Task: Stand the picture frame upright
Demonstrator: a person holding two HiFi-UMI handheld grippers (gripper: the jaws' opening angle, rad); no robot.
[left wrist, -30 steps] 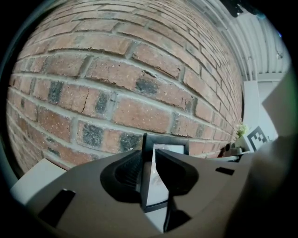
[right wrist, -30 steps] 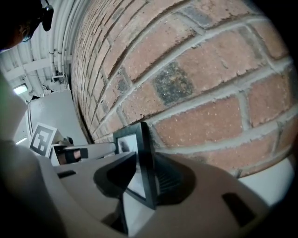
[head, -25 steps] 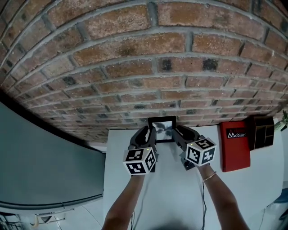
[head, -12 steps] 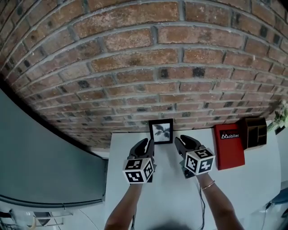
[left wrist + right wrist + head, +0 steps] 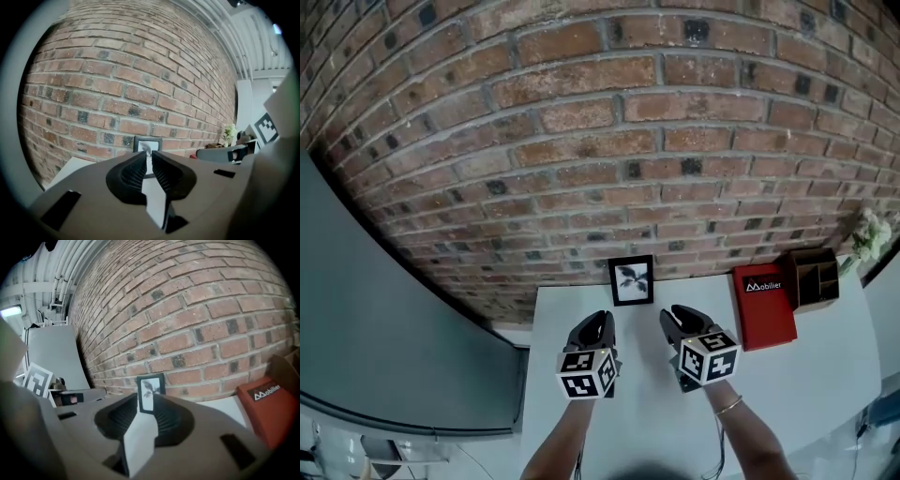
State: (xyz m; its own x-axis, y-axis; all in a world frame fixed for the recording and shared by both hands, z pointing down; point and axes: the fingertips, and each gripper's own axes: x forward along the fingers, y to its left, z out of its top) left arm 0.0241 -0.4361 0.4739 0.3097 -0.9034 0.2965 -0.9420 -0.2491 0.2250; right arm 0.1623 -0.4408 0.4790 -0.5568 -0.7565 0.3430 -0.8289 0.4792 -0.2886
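Note:
The black picture frame [image 5: 631, 280] with a leaf print stands upright at the back edge of the white table [image 5: 806, 375], against the brick wall. The frame [image 5: 147, 146] shows beyond the jaws in the left gripper view, and the frame [image 5: 151, 393] does too in the right gripper view. My left gripper [image 5: 598, 324] hangs well in front of the frame, a little left of it. Its jaws have just been closing to a narrow gap, with nothing between them. My right gripper [image 5: 680, 319] is level with it on the right, jaws open and empty. Neither gripper touches the frame.
A red book [image 5: 766, 307] marked "Mobilier" lies right of the frame. A brown wooden organiser [image 5: 814, 277] and white flowers [image 5: 870, 234] stand further right. The brick wall [image 5: 581, 141] closes the back. A grey panel [image 5: 375, 319] stands left of the table.
Both grippers have drawn back from the frame toward me and apart from it. The left jaws have narrowed. The frame stays standing at the wall.

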